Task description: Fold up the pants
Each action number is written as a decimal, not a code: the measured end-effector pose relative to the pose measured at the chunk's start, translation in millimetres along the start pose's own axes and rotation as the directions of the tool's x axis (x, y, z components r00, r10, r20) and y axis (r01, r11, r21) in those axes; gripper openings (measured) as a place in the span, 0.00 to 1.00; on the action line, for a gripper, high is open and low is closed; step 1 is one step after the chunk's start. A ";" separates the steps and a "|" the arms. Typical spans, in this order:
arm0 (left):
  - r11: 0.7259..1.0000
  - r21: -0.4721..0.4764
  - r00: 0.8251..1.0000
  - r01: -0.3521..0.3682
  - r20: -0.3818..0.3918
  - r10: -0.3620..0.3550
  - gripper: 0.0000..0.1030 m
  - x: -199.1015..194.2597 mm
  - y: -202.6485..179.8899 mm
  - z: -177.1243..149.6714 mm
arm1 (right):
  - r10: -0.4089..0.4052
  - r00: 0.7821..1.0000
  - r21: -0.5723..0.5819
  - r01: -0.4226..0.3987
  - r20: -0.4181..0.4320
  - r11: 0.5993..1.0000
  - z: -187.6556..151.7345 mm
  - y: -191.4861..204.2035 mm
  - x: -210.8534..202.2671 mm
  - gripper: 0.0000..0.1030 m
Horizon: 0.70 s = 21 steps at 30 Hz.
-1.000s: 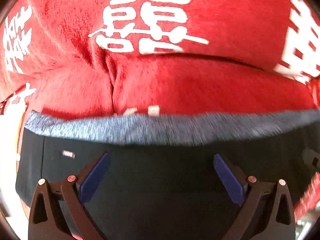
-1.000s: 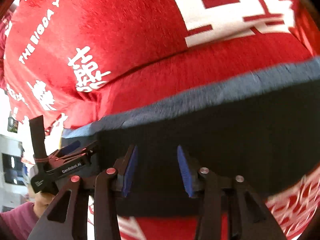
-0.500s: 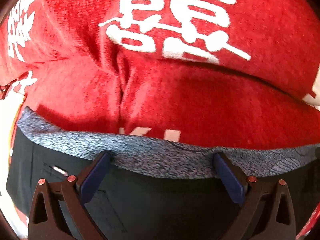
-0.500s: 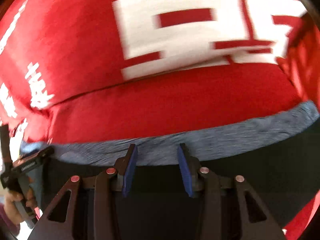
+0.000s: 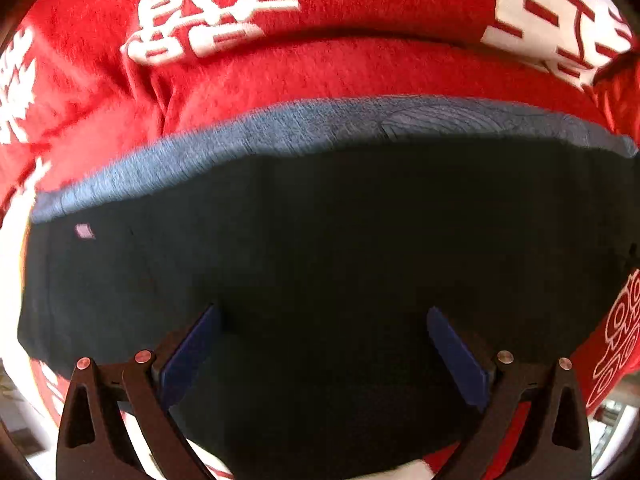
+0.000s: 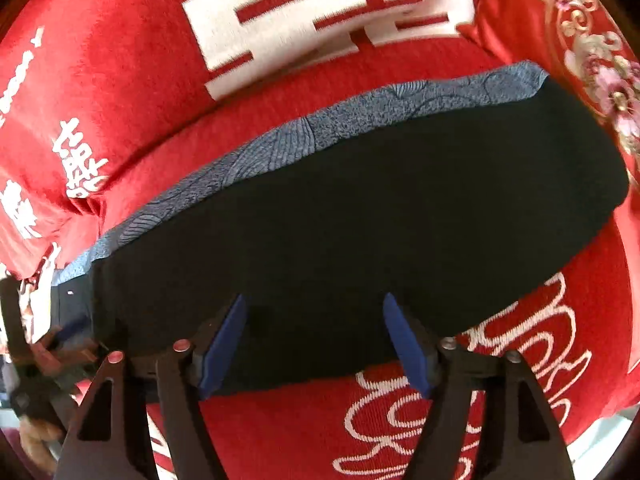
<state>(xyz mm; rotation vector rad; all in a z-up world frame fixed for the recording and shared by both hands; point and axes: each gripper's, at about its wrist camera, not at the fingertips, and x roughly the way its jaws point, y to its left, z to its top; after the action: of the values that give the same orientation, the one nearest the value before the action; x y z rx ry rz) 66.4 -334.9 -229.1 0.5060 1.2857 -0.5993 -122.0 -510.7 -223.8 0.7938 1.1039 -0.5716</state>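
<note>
No container is seen in either view; the pants (image 5: pixel 360 240) are laid flat on the red blanket (image 5: pixel 360 68), folded into a dark band with the grey-blue waistband (image 5: pixel 304 128) along the far edge, ahead of both claws. In the left wrist view the left claw (image 5: pixel 324 344) is spread wide, blue pads (image 5: pixel 192 352) well apart, nothing held between them; dark cloth is seen below and ahead of the gap, contact cannot be told. In the right wrist view the right claw (image 6: pixel 318 340) is parted about halfway, nothing pinched; the near edge of the pants (image 6: pixel 360 208) lies under the tips, with the waistband (image 6: pixel 304 140) far ahead and the blanket (image 6: pixel 132 80) around it. Versus 0.5 s ago: both claws are pulled back, the waistband was then right at the pads of each and is now well ahead; the right claw's opening is widened, the left's is unchanged. The left claw is also seen at the lower left of the right view (image 6: pixel 68 332), low beside the end of the pants, gripped by a hand (image 6: pixel 36 440). Both claws are pointed forward and down over the cloth.
</note>
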 end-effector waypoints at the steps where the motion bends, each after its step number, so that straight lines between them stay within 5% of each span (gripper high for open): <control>1: 1.000 -0.023 1.000 0.000 0.018 0.001 1.00 -1.3 0.4 -5.0 | 0.002 1.000 -0.017 -0.002 0.010 1.000 -3.4 1.3 0.1 0.76; 13: 0.999 -0.040 1.000 -0.018 -0.002 0.018 1.00 0.9 -0.7 -4.1 | 0.109 0.994 -0.022 -0.109 0.026 0.994 -3.2 -6.5 1.0 0.87; 21: 0.998 -0.028 0.998 -0.059 0.021 0.059 1.00 2.5 -2.9 -5.6 | 0.285 0.957 0.100 -0.289 0.052 0.952 -4.3 -36.7 -10.6 0.87</control>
<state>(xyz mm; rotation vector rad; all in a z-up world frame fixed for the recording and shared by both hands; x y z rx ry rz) 60.8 -333.7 -232.8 0.5122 1.2528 -0.5360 -155.8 -529.1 -225.0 1.0133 0.9077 -0.3995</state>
